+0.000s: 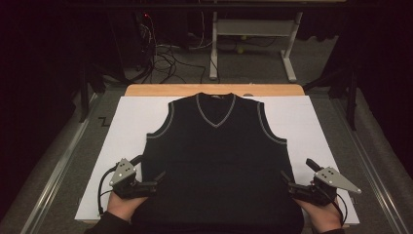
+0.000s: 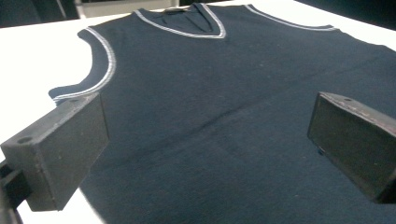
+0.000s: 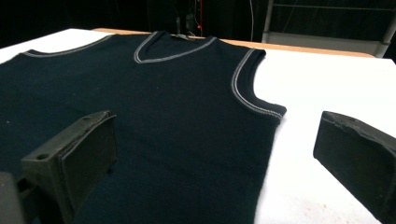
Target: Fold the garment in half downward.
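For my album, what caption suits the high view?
Black sleeveless V-neck sweater flat on white sheet, open hand-held grippers at both lower sides.

dim room, dark surroundings, white sheet [image 1: 311,122] brightly lit from above, slightly soft focus, blurred near jaws

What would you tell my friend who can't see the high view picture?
A dark sleeveless vest lies flat on a white sheet covering the table. A person's left gripper and right gripper sit at its bottom corners, jaws open.

Black vest [image 1: 219,161] between open claws
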